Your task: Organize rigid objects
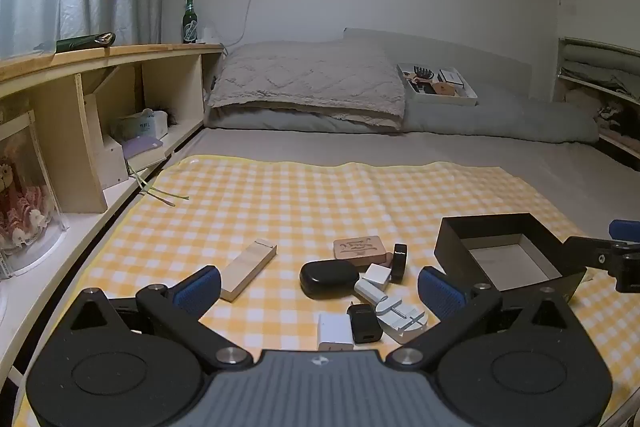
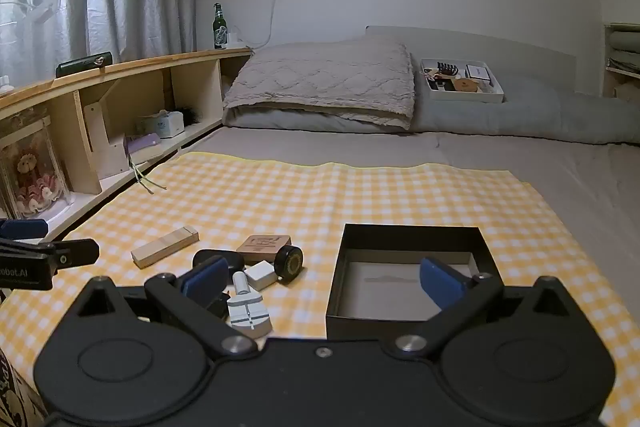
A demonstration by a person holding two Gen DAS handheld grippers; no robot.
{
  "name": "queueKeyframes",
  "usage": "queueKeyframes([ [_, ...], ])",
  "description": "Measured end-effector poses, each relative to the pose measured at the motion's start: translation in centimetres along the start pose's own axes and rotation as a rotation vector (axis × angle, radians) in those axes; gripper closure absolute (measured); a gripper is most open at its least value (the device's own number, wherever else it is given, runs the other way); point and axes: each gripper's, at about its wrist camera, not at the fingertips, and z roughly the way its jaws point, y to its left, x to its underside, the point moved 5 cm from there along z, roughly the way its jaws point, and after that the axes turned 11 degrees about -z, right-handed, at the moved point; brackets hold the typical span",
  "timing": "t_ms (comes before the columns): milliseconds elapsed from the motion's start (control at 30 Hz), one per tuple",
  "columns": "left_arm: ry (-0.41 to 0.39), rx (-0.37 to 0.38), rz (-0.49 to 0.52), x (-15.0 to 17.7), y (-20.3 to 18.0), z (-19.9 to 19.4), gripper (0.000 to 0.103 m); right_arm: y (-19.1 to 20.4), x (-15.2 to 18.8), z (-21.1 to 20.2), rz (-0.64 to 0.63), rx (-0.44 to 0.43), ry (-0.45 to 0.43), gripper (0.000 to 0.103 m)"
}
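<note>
- Left gripper wide open, nothing between the blue pads, hanging above the near edge of the yellow checked cloth.
- Right gripper also wide open and empty, pointing over the near left corner of the black box.
- Black box on the right part of the cloth, open at the top, only its pale floor to see inside.
- All small objects outside the box, in a cluster just left of it: black oval case, engraved wooden block, black ring-shaped piece, white cube, white charger, black charger, grey tool with a screw handle.
- Pale wooden bar lying apart, further to the left.
- Judged progress: at the very beginning, nothing sorted yet.
- Probably left to do: picking each piece and placing it in the box, one after another.
- White tray with other items far away on the bed, apparently not part of this work.
</note>
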Motion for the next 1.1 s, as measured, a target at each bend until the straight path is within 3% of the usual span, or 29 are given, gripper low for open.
queueKeyframes([
  [1100,0.001,-0.004,0.015,0.02,-0.05,0.00,0.000,0.10,0.13,0.03,-0.004,-0.002,0.005,0.000],
])
